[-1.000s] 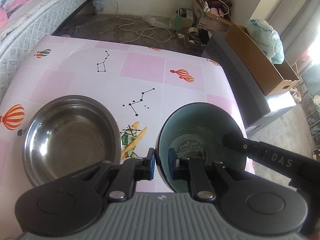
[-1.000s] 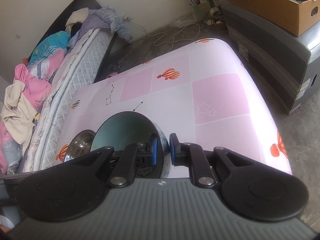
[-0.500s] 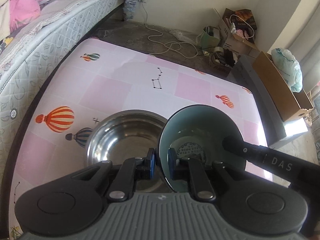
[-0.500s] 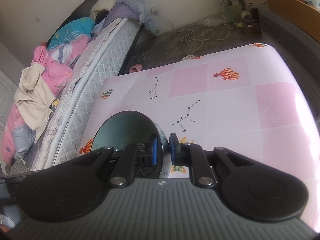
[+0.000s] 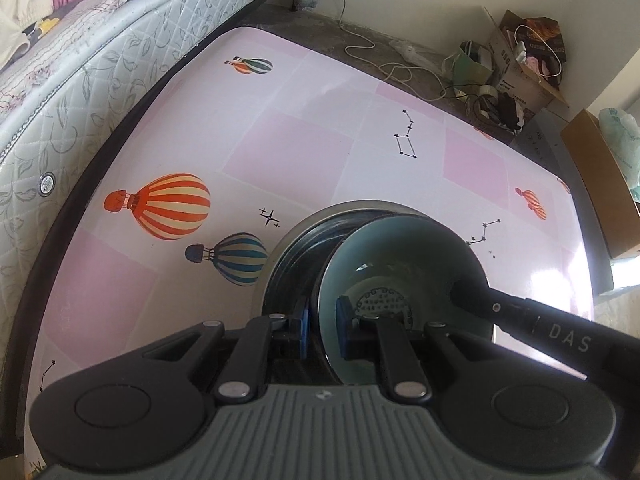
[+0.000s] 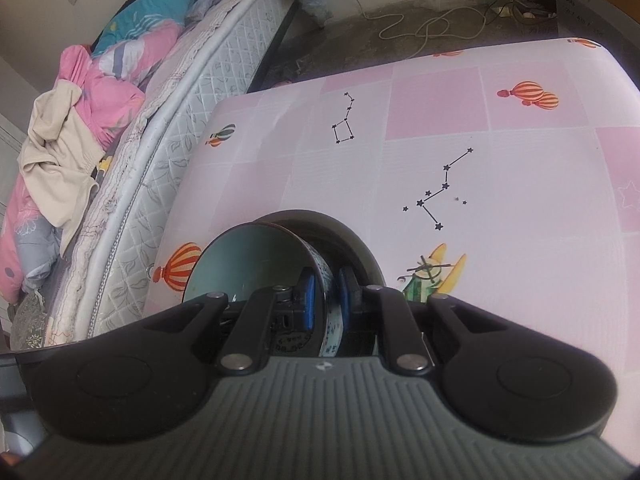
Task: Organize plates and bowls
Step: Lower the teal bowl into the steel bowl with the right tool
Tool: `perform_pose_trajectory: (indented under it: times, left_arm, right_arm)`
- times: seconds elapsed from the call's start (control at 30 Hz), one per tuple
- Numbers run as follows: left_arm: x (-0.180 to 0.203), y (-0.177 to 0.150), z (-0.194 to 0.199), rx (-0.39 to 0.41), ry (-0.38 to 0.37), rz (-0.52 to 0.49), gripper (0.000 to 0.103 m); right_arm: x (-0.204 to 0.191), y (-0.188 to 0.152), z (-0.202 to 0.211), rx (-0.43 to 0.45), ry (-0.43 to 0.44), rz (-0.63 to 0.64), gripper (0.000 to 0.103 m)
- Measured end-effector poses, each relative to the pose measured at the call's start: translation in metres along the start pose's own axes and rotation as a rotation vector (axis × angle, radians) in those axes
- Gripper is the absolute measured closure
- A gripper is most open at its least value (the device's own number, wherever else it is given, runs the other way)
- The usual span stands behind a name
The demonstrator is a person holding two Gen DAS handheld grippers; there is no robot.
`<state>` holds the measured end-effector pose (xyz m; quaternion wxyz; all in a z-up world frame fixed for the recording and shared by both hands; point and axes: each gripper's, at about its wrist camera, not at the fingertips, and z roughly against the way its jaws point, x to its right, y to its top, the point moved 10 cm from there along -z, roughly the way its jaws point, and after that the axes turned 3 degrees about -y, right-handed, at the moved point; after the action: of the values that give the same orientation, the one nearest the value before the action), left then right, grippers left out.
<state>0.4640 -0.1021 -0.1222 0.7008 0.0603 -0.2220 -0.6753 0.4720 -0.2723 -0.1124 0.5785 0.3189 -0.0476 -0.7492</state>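
Teal bowl (image 5: pixel 400 264) hangs tilted over the steel bowl (image 5: pixel 296 248), gripped from both sides at its rim. Left gripper (image 5: pixel 322 332) pinches the near rim wall: one blue pad (image 5: pixel 304 330) outside, the other inside against the teal glaze. Right gripper (image 6: pixel 326 300) clamps the opposite rim the same way, with the patterned outer wall of the teal bowl (image 6: pixel 256 256) between its blue pads; in the left wrist view its black finger reaches into the bowl from the right. A round printed mark shows on the bowl's inner bottom.

Steel bowl sits on the table (image 5: pixel 288 128) directly under and behind the teal one, its rim showing as an arc on the far and left sides. I cannot tell whether the two bowls touch.

Tablecloth is pink and white squares with hot-air balloons and star patterns. A mattress (image 5: pixel 80 80) runs just beside the table's left edge, and cardboard boxes (image 5: pixel 532 64) and cables lie on the floor beyond the far end
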Motion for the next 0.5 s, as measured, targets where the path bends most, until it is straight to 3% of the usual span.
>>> perform_pose_trajectory:
  times: [0.17, 0.4, 0.5]
  left_arm:
    - [-0.004, 0.006, -0.001, 0.016, -0.012, -0.002, 0.088]
    - [0.001, 0.006, 0.009, 0.035, -0.038, -0.017, 0.062]
    - [0.004, 0.007, 0.02, 0.063, -0.07, -0.031, 0.054]
  right_arm:
    - [-0.002, -0.003, -0.014, -0.007, -0.01, 0.016, 0.091]
    - [-0.011, 0.002, -0.009, 0.021, -0.025, 0.064, 0.088]
    - [-0.012, 0.004, 0.001, 0.038, -0.024, 0.071, 0.079]
